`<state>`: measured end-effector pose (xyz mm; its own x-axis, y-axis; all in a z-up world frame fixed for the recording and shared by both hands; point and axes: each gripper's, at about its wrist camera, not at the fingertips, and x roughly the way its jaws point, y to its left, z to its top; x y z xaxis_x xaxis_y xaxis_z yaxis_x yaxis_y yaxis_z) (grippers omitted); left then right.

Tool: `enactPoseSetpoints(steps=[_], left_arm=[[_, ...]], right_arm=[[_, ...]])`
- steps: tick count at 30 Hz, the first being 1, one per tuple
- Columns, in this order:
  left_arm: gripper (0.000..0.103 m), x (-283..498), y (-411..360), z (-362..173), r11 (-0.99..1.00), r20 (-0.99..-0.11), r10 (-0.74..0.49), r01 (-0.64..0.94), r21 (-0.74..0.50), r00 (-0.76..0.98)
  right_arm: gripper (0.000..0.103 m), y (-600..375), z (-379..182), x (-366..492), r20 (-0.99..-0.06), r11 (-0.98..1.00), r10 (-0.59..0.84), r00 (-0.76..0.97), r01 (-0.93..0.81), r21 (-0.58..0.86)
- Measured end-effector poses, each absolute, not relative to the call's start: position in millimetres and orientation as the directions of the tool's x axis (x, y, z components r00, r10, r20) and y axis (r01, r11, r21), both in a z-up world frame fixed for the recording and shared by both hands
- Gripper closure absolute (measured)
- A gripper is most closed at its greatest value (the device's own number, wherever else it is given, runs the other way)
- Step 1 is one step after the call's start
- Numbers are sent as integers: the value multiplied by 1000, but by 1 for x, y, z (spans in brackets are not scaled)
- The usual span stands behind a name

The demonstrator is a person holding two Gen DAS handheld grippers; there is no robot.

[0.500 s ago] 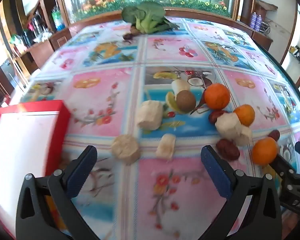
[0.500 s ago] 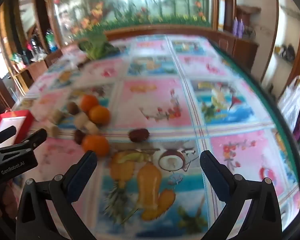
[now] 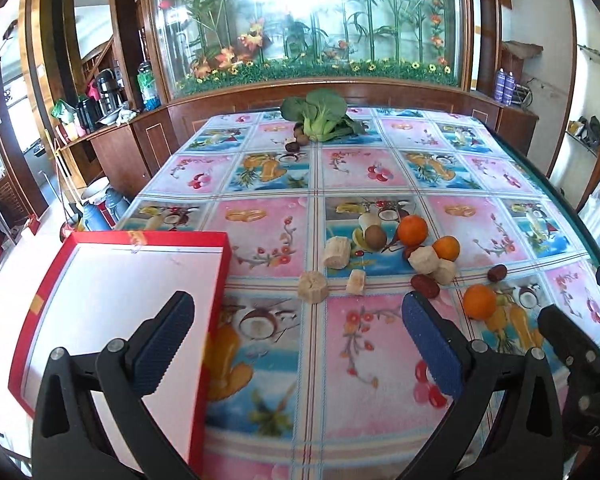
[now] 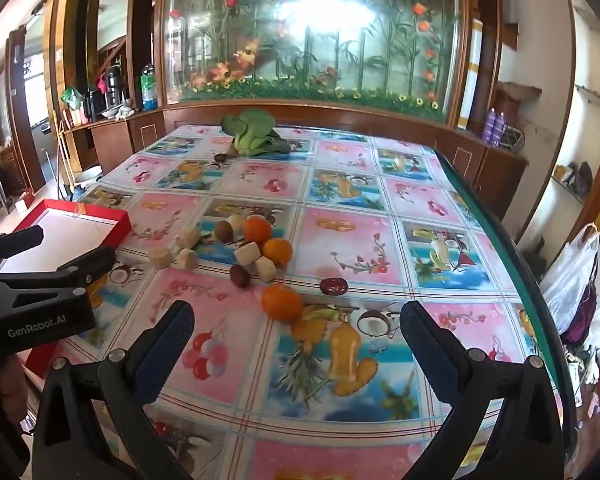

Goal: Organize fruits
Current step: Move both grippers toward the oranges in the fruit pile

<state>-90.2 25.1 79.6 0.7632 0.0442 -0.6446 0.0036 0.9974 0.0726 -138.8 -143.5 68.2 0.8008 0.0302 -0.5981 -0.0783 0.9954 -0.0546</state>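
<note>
Both tongs gape wide and hold nothing — left gripper [image 3: 296, 344], right gripper [image 4: 296, 344]. Oranges [image 3: 412, 230] and pale fruit chunks [image 3: 336, 252] cluster mid-frame; red box [image 3: 40, 300] lower left.

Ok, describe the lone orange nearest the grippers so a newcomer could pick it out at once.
Start at the fruit-print tablecloth and find the cluster of oranges, pale chunks and dark dates near its middle. The orange lies apart on the near side of that cluster, by a printed pineapple. The other two oranges sit side by side farther back.
</note>
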Motion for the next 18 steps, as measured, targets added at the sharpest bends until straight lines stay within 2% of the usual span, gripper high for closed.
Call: enactPoseSetpoints(steps=[7, 12, 14, 16, 18], left_arm=[[0, -108, 42, 79, 998, -644, 54, -17, 64, 763], [0, -108, 50, 74, 997, -652, 72, -34, 70, 755], [0, -108, 52, 70, 996, -653, 78, -38, 75, 753], [0, -107, 53, 66, 996, -658, 80, -33, 85, 749], [0, -104, 56, 60, 997, -670, 65, -26, 67, 740]], right_arm=[[4, -145, 59, -134, -611, 997, 60, 789, -82, -7], [25, -156, 44, -122, -656, 997, 70, 751, -74, 23], [37, -161, 37, -116, -677, 996, 88, 731, -78, 45], [42, -167, 31, -110, -695, 993, 119, 709, -74, 95], [44, -171, 27, -104, -707, 988, 148, 692, -72, 137]])
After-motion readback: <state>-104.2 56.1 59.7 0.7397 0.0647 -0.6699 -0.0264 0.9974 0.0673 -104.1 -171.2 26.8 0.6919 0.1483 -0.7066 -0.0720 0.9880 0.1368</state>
